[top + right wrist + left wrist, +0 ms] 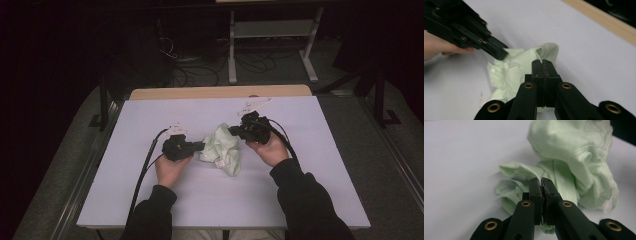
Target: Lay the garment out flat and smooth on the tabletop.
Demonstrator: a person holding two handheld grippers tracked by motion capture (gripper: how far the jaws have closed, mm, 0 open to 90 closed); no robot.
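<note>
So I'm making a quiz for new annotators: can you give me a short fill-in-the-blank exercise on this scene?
1. The crumpled cloth is pale ____ in colour.
2. The left gripper has its fingers ____ on an edge of the cloth.
3. The right gripper grips the cloth at its side, so the cloth lies ____ the two grippers.
4. The cloth rests on a ____ table top.

Missing words: green; shut; between; white

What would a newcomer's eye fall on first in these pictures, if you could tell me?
The crumpled pale green garment stands out first, bunched at the middle of the white table. The left gripper pinches its near-left edge and the right gripper its far-right edge, jaws closed on fabric. Beyond the table, a tangle of cables lies on the dark floor.
</note>
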